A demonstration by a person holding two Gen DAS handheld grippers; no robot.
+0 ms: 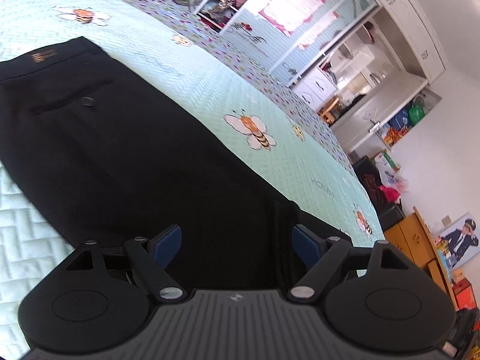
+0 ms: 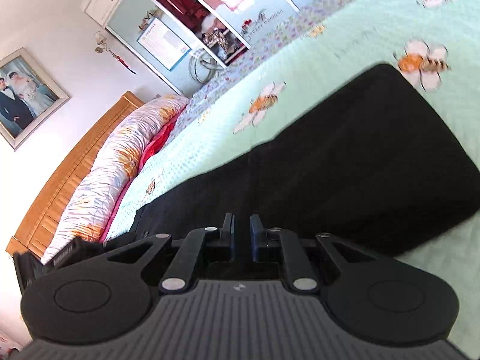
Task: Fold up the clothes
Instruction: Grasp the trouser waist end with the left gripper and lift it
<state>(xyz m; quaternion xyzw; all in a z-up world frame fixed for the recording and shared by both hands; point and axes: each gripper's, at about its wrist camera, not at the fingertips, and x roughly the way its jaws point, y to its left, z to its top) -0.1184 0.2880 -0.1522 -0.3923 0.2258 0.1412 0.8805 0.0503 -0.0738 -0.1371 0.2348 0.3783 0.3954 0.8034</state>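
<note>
Black trousers [image 1: 126,150] lie flat on the green bee bedspread [image 1: 192,69]. My left tongs [image 1: 237,243] are spread wide above the trousers. My right tongs [image 2: 241,234] are almost pressed together, holding nothing I can see. Cloth looks soft and floppy; I'd grab an edge.

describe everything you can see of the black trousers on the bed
The black trousers look like smooth woven cloth, lying flat on the mint green bedspread with bee prints. A welt back pocket with a dark button and a small gold label near the waistband show. In the right wrist view they appear folded over, one end rounded. The left gripper is open over them; the right gripper is nearly shut, and whether it pinches cloth is unclear.
</note>
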